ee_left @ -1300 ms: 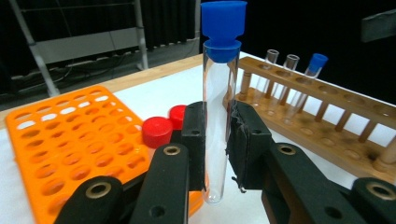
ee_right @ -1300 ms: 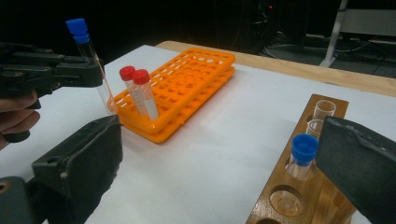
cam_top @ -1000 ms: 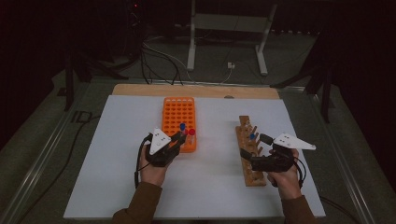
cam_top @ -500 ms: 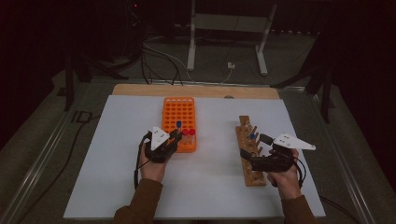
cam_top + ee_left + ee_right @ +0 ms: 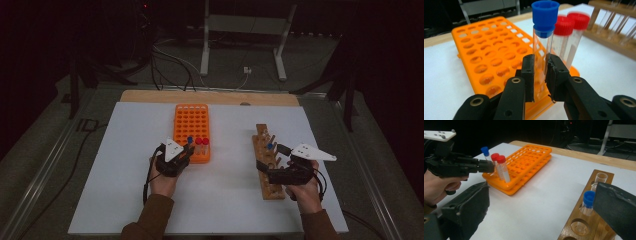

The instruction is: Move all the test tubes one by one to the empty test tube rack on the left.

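My left gripper [image 5: 539,67] is shut on a clear tube with a blue cap [image 5: 544,22], held upright over the near end of the orange rack [image 5: 486,57]. Two red-capped tubes [image 5: 566,32] stand in the rack just beside it. From above, the left gripper [image 5: 186,150] sits at the orange rack's [image 5: 192,122] near edge. My right gripper [image 5: 541,207] is open beside the wooden rack [image 5: 265,165], its jaws wide apart with nothing pressed between them. Another blue-capped tube [image 5: 588,202] stands in that wooden rack close to the right jaw.
The white board [image 5: 125,150] covers the table, with a wooden strip [image 5: 210,96] along its far edge. Cables and a metal stand [image 5: 240,35] lie on the dark floor beyond. A gap of bare board separates the two racks.
My left gripper has sunk a little with the blue-capped tube, bringing it lower at the orange rack's near end. The right gripper has stayed where it was.
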